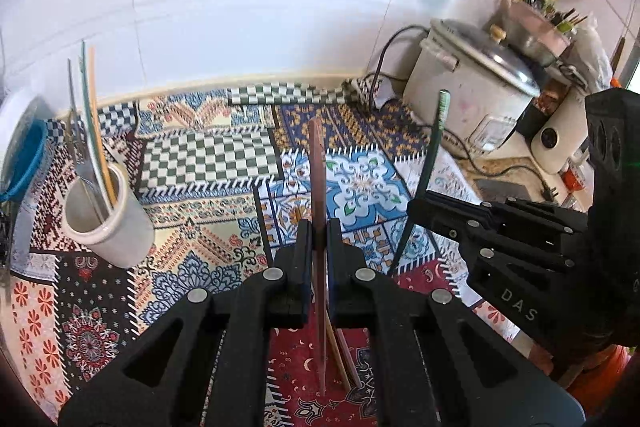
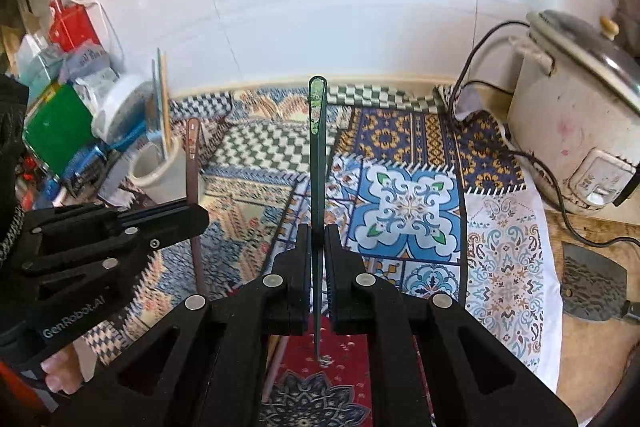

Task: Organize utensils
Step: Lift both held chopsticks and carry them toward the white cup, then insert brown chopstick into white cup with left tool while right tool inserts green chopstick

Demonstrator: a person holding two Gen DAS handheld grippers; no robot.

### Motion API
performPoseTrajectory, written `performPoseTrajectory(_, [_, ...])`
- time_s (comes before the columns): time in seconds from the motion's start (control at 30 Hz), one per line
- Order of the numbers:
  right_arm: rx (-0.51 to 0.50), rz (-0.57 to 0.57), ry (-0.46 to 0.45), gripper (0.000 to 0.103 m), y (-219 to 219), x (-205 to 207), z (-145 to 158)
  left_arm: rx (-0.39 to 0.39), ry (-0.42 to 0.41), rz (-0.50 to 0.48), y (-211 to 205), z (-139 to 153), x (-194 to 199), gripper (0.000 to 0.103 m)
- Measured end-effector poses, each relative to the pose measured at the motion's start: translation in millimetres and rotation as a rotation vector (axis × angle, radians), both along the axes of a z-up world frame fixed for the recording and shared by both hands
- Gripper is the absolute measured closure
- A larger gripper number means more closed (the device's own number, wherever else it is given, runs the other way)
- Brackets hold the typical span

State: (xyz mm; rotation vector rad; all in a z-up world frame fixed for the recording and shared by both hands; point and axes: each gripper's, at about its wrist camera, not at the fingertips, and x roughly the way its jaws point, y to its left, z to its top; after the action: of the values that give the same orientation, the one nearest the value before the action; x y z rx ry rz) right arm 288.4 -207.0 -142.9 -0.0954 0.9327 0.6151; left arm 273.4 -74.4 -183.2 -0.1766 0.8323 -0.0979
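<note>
A: Where do things stand?

B: The left gripper [image 1: 319, 241] is clamped on a brown chopstick [image 1: 318, 163], upright; the right gripper [image 2: 318, 245] pinches a green chopstick [image 2: 319, 147] the same way. Both hang above the patterned cloth [image 1: 224, 155] on the table.

A: And the holder?

B: The white cup [image 1: 108, 215], off to the left, already has utensils standing in it, a fork among them, I think.

A: Risks?

B: Each grip is near the thin end, so a stick could pivot or slip. Crowded contents could also deflect a tip, tipping the cup.
</note>
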Motion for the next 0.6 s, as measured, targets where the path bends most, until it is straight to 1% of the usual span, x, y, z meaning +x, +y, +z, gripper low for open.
performPoseTrajectory(0.27, [0.039,-0.001,-0.083,0.097,17,-10,36,-0.014,-0.103,0.036,30,36,-16,0.098])
performPoseTrajectory(0.4, [0.065,0.004,-0.119,0.097,32,-13,53,-0.014,-0.156,0.063,54,57,-24,0.098])
performPoseTrajectory(0.6, [0.102,0.038,-0.161,0.097,65,-14,74,0.014,-0.231,0.126,96,87,-35,0.098])
